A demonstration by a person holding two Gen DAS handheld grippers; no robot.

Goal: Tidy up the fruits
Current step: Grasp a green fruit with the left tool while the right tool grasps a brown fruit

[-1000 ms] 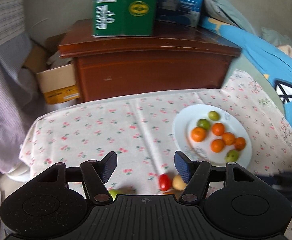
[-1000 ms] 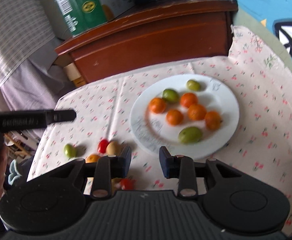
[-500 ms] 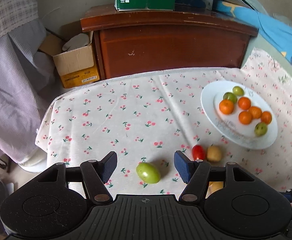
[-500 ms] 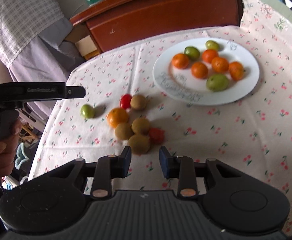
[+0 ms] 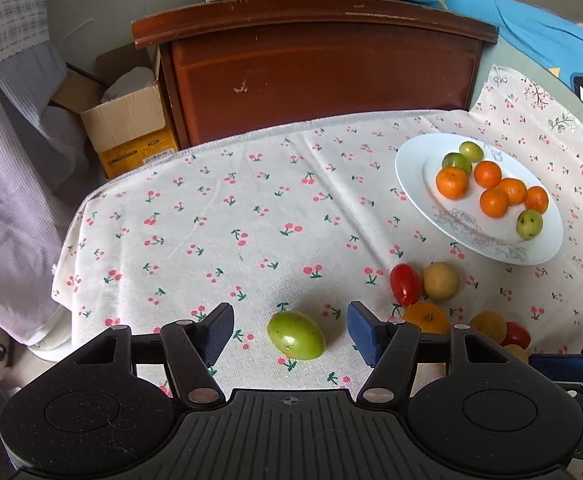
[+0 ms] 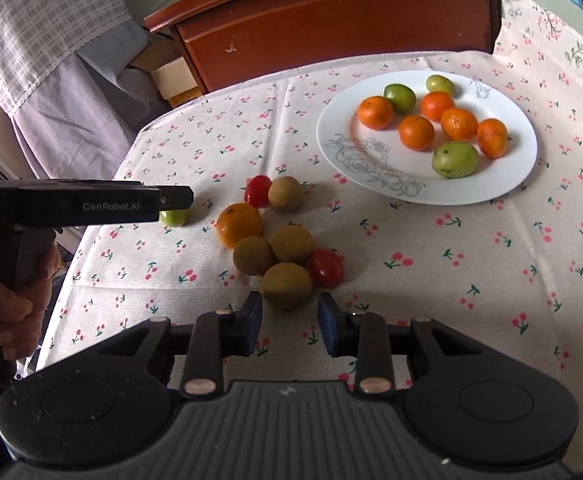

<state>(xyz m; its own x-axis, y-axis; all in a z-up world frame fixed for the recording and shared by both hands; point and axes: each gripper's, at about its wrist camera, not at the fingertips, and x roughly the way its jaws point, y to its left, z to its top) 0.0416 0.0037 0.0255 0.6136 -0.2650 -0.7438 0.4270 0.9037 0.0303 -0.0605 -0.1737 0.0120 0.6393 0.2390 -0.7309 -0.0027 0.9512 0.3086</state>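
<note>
Your left gripper (image 5: 290,330) stands apart around the green fruit (image 5: 296,335); your right gripper (image 6: 289,322) gapes before a brown fruit (image 6: 286,286). Eight fruits fill the plate (image 6: 519,176) at 1 o'clock, roughly eight wait on the surface (image 5: 219,232)

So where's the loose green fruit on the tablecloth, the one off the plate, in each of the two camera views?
Left wrist view: the green fruit lies low in the middle, on the cloth between the fingers of the open left gripper.
Right wrist view: the same fruit sits at middle left, partly hidden behind the left gripper's tip.
Shared landmark: the white plate of oranges and green fruits.
</note>
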